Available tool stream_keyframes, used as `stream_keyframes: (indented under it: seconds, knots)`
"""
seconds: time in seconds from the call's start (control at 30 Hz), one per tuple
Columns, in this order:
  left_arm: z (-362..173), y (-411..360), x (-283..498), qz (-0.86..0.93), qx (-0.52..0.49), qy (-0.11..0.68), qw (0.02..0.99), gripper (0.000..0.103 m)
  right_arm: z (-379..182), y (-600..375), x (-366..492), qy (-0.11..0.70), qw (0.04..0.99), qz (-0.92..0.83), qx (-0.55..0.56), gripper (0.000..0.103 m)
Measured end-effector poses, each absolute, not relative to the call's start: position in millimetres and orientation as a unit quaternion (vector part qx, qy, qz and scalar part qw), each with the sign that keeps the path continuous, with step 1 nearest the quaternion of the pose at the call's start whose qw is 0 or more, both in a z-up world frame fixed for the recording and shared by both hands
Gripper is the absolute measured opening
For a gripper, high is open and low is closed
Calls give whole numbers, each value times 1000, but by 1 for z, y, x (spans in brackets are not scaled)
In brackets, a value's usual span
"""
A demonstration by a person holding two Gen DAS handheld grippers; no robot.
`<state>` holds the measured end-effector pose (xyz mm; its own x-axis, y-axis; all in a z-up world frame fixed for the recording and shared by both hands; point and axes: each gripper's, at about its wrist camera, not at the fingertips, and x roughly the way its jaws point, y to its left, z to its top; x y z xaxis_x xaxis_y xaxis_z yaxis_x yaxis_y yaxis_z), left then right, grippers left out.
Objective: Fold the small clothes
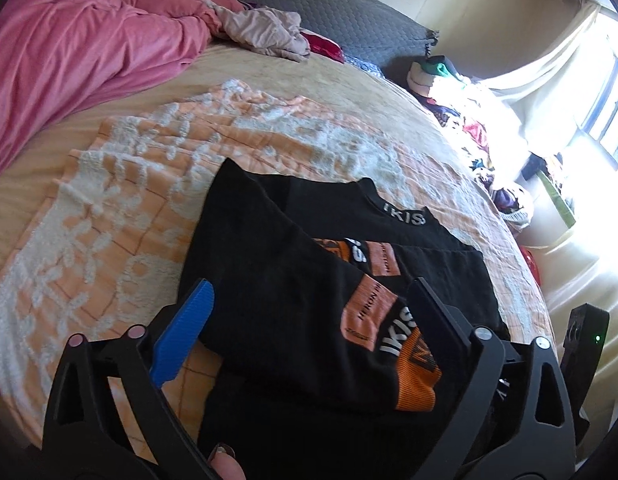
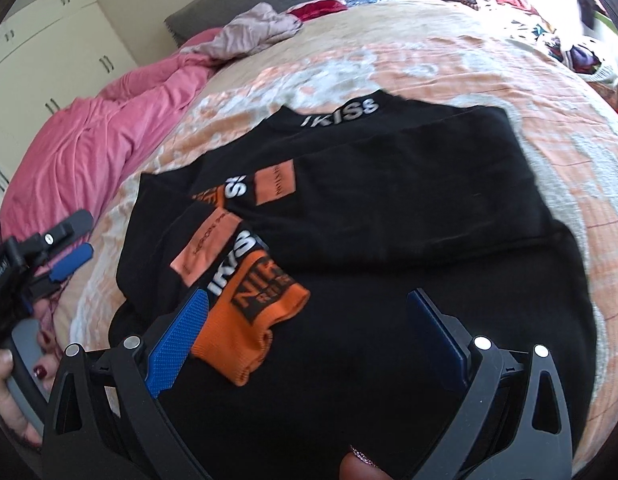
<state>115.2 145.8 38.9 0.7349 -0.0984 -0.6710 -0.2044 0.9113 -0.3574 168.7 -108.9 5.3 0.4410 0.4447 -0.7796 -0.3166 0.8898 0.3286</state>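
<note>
A black top (image 1: 277, 264) (image 2: 389, 184) with orange patches and white IKISS lettering lies flat on an orange-and-white patterned cloth (image 1: 121, 184) (image 2: 449, 64) on the bed. Its sleeves are laid across the body, and an orange cuff (image 2: 253, 320) ends near the front. My left gripper (image 1: 313, 304) hovers over the top's near left part, open wide with nothing pressed between its pads. It also shows at the left edge of the right wrist view (image 2: 79, 240), held by a hand. My right gripper (image 2: 309, 312) stands open above the cuff and lower body, gripping nothing.
A pink blanket (image 1: 69, 52) (image 2: 81, 148) is bunched at the far left of the bed. A crumpled beige garment (image 1: 265, 28) (image 2: 257, 28) lies near the grey headboard (image 1: 329, 8). A pile of mixed clothes (image 1: 485, 136) lines the right side by the bright curtain (image 1: 549, 72).
</note>
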Motion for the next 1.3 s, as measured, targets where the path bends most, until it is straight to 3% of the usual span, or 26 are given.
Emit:
stream_keyframes:
  seconds: [0.17,0.3,0.4,0.47,0.5,0.53,1.3]
  knots:
    - [36,165,109,50,-223,362,904,93,-5,-90,165,485,842,231,55,98]
    - [31,178,103,60,-240,359,900,93,-9,-80,163,483,844,229,42,86]
    - [28,185,101,61,-251,358,897,93,-9,-72,163,475,846,239,32,66]
    - [26,189,100,61,-262,357,895,93,-9,-67,163,471,850,234,23,47]
    - [26,190,99,61,-263,356,895,93,-6,-65,163,464,854,234,20,26]
    - [26,191,99,62,-262,356,895,93,-3,-65,164,458,855,241,25,19]
    - [30,184,98,54,-265,358,894,93,98,-117,222,319,918,235,-6,12]
